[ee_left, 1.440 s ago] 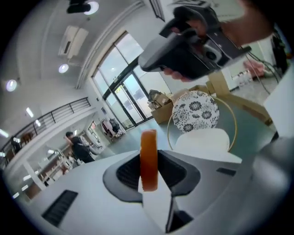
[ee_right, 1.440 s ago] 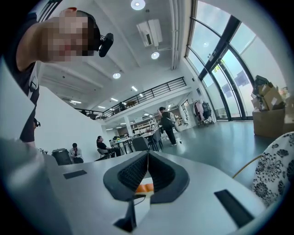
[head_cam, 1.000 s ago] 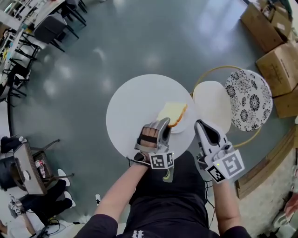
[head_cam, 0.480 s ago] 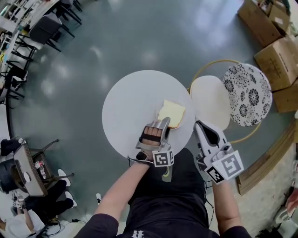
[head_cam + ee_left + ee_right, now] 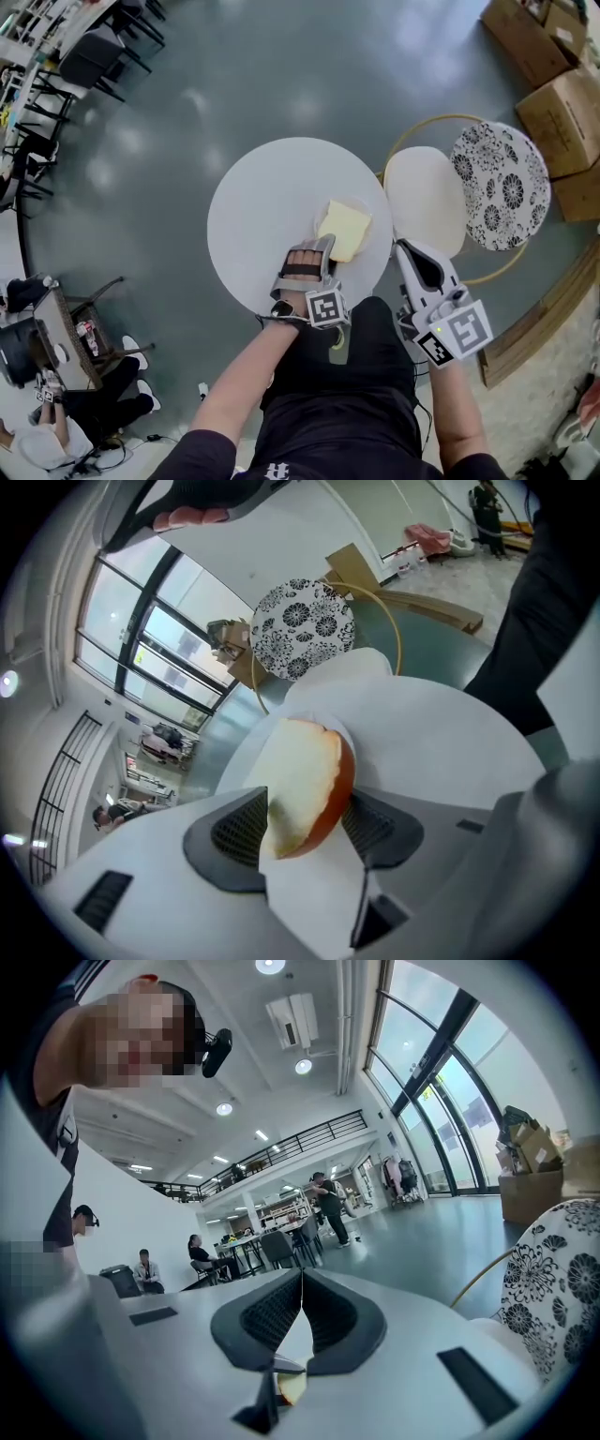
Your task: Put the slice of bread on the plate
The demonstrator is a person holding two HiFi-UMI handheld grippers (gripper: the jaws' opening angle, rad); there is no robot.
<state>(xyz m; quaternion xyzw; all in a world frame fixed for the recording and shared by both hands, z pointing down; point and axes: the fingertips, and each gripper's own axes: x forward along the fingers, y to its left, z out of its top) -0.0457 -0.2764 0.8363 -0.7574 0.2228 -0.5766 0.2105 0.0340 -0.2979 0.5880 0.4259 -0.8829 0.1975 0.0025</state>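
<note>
A slice of bread (image 5: 343, 230) with a brown crust lies flat on a small white plate (image 5: 322, 223) at the right side of the round white table (image 5: 262, 216). My left gripper (image 5: 323, 247) points down at the slice's near edge. In the left gripper view the bread (image 5: 300, 789) stands between the pads over the plate (image 5: 323, 716). The left gripper (image 5: 305, 827) is opening its jaws, and the pads look slack on the slice. My right gripper (image 5: 405, 249) hovers off the table's right edge, shut and empty, its pads meeting (image 5: 302, 1288).
A plain white round stool (image 5: 427, 202) and a black-and-white patterned one (image 5: 502, 186) stand right of the table, inside a gold hoop. Cardboard boxes (image 5: 562, 112) sit at the far right. Chairs and desks (image 5: 89, 56) fill the far left. Grey floor surrounds the table.
The left gripper has come down toward the plate with the bread, the slice has gone from tilted to flat, and the jaws have spread apart. The right gripper has stayed put.
</note>
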